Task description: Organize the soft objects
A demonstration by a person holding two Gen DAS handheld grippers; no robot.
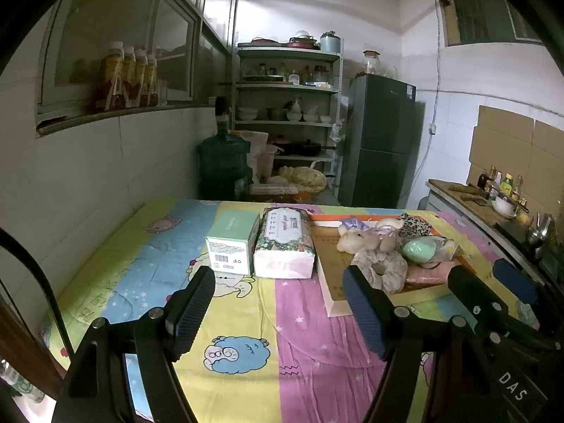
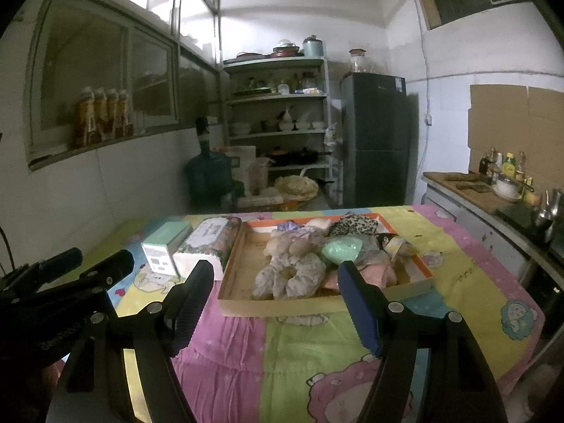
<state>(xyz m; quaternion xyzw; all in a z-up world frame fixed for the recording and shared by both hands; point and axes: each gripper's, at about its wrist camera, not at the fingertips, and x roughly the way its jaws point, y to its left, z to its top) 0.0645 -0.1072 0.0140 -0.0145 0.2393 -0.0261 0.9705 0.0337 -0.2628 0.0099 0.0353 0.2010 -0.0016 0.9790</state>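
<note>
Wrist views, both facing tray point(image 1: 338, 299)

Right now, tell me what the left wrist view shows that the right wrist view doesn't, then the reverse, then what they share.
Only the left wrist view shows a blue cartoon sheep print on the cloth near its fingers. Only the right wrist view shows the tray's whole orange-edged rim and the cloth's right edge. Both show the mint box, the floral tissue pack, the grey scrunchie, the mint pouch, and both open grippers, left gripper and right gripper, empty.
</note>
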